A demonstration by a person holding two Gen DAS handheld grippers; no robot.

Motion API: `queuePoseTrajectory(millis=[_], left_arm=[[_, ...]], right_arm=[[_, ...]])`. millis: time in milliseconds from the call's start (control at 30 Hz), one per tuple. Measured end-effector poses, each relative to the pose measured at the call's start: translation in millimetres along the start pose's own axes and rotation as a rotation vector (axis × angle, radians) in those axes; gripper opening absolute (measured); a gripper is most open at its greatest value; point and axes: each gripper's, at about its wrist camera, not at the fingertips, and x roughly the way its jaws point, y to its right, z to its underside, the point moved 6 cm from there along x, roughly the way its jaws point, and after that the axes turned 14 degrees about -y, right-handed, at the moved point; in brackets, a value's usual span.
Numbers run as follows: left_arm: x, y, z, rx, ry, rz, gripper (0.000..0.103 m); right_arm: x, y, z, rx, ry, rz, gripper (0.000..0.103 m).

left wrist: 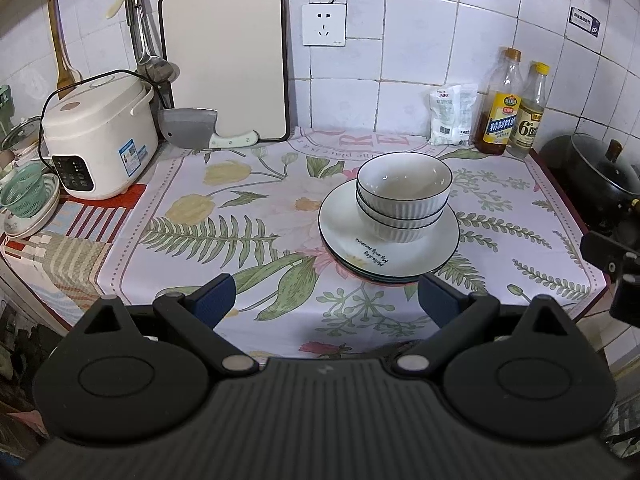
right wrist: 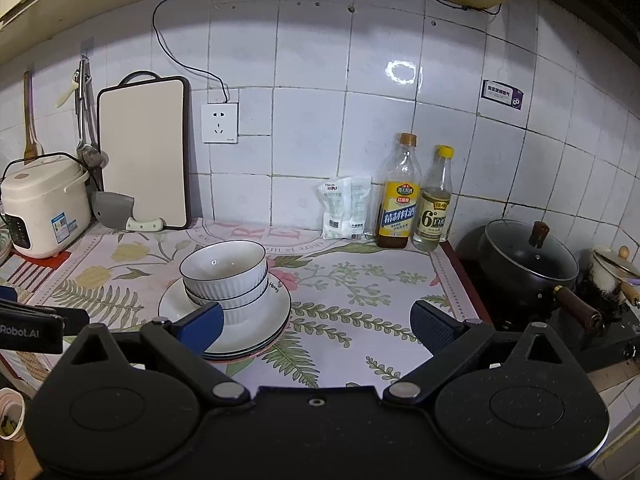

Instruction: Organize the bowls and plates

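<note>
Three white ribbed bowls (left wrist: 404, 196) with dark rims are nested on a stack of white plates (left wrist: 348, 224) on the floral cloth. In the right wrist view the same bowls (right wrist: 224, 276) and plates (right wrist: 264, 320) sit left of centre. My left gripper (left wrist: 324, 300) is open, held back near the front of the counter, with the plate stack just beyond its right finger. My right gripper (right wrist: 316, 324) is open too, empty, its left finger overlapping the near edge of the plates in the view. The right gripper's body (left wrist: 616, 268) shows at the right edge of the left wrist view.
A rice cooker (left wrist: 100, 136), a cutting board (left wrist: 224, 60) and a cleaver (left wrist: 192, 128) stand at the back left. Two bottles (left wrist: 500, 104) and a white packet (left wrist: 452, 114) line the back wall. A black lidded pot (right wrist: 528, 264) sits on the stove at right.
</note>
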Motion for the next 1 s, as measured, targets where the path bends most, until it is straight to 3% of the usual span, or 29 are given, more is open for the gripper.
queuePoseTrajectory(millis=[1000], left_arm=[[0.2, -3.4, 1.7, 0.008, -0.001, 0.014, 0.099]], right_arm=[[8.7, -2.0, 5.2, -0.007, -0.04, 0.009, 0.101]])
